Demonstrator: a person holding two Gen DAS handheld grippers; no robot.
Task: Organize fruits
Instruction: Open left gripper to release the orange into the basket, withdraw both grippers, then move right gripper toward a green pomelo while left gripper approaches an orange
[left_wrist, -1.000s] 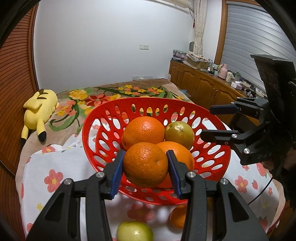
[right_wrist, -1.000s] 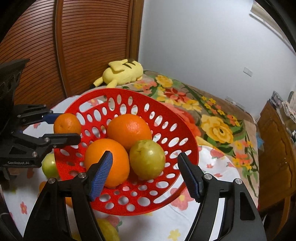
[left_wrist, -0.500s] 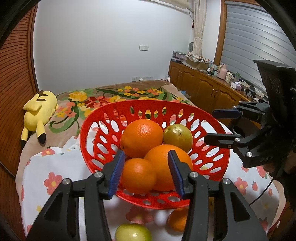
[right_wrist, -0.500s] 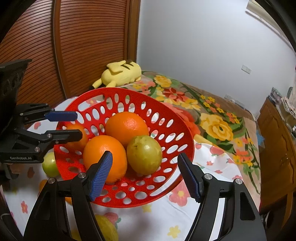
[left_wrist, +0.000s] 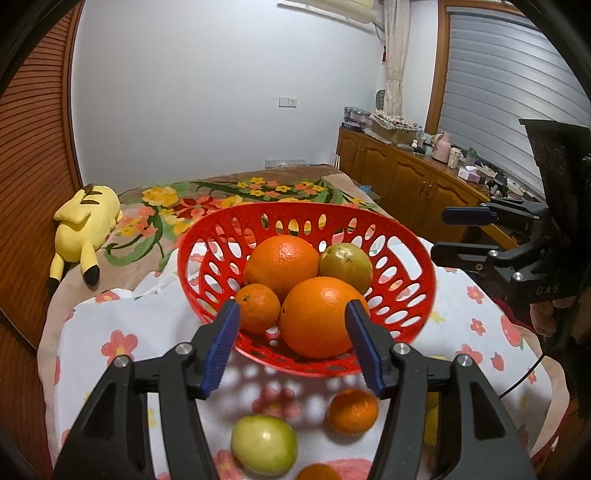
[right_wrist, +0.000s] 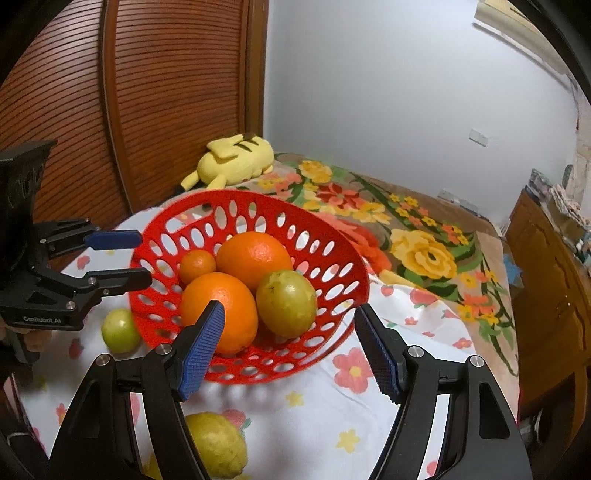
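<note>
Perforated red plastic basket, round dimpled oranges

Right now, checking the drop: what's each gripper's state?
Left gripper: jaws opening, holding nothing; small orange released in basket.
Right gripper: open, empty.

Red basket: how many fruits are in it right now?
4 in the red basket: big orange at back, greenish fruit beside it, big orange in front, small orange at left. Others may be hidden.
</note>
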